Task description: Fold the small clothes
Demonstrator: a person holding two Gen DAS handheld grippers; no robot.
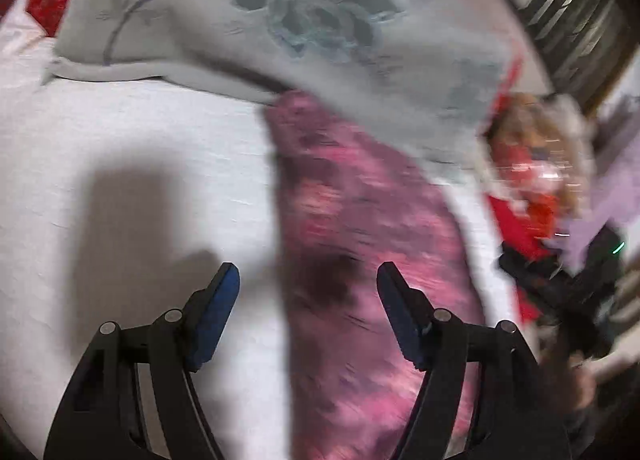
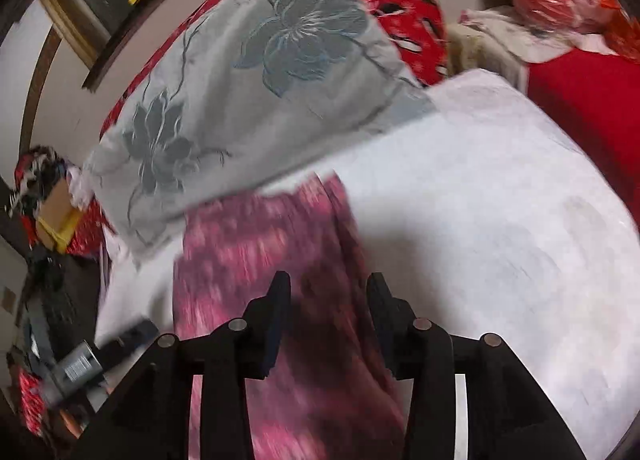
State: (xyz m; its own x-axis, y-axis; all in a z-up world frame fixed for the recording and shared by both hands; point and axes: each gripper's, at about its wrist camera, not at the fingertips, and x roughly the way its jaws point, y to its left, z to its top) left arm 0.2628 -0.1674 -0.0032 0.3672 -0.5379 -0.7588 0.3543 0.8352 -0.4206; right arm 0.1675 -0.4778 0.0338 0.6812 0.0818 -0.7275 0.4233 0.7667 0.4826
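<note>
A pink patterned garment (image 1: 360,260) lies as a long strip on the white sheet (image 1: 140,139), running from frame centre to the bottom edge in both views, its far end beside the grey flowered pillow (image 1: 280,19). The left gripper (image 1: 308,288) hangs spread wide above its left edge, holding nothing. The right gripper (image 2: 328,300) is parted over the cloth (image 2: 260,260), also holding nothing. Both views are blurred.
</note>
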